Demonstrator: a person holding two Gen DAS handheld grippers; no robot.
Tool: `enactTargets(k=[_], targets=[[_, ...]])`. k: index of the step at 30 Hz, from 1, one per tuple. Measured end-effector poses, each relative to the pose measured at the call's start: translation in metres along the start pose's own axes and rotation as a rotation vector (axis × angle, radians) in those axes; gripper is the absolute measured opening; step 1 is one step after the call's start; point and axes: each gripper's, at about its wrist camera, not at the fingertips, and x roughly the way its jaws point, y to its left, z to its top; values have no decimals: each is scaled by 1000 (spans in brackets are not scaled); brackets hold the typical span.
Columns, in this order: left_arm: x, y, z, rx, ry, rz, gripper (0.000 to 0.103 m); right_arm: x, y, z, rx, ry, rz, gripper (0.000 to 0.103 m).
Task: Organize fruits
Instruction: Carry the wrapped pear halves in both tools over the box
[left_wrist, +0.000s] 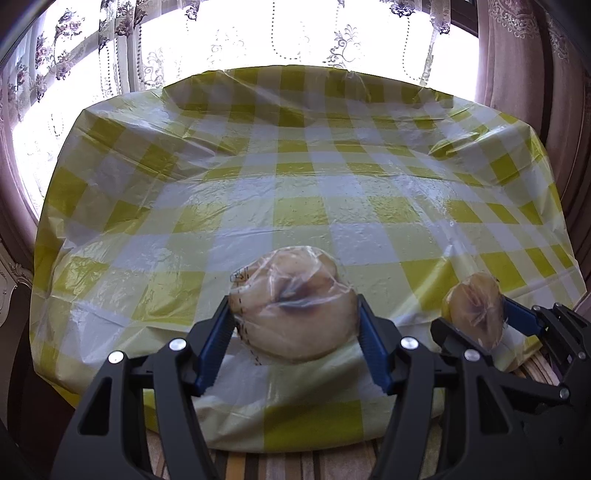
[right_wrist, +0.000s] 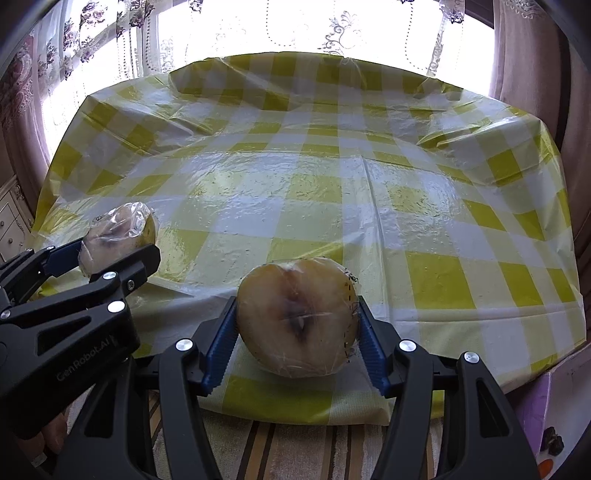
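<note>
Two wrapped fruit halves held above the worktop's near edge: left gripper pinching one, right gripper pinching the other, seemingly carried for placing together.

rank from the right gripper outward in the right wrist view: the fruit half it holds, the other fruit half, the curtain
1. Fruit half between the right gripper pads, centre.
2. Other fruit half in the left gripper, to the left.
3. Curtain beyond the table's far edge, top.
</note>
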Motion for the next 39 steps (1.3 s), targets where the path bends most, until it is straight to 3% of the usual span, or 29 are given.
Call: enactTargets(k=[15, 28, 39], targets=[[-12, -4, -5, 13, 5, 15, 64, -18, -27, -11, 100, -10, 62, 59], [-23, -34, -11, 97, 10, 29, 64, -45, -64, -30, 208, -27, 129, 59], [-33, -69, -13, 170, 5, 4, 64, -77, -113, -54, 299, -43, 87, 59]])
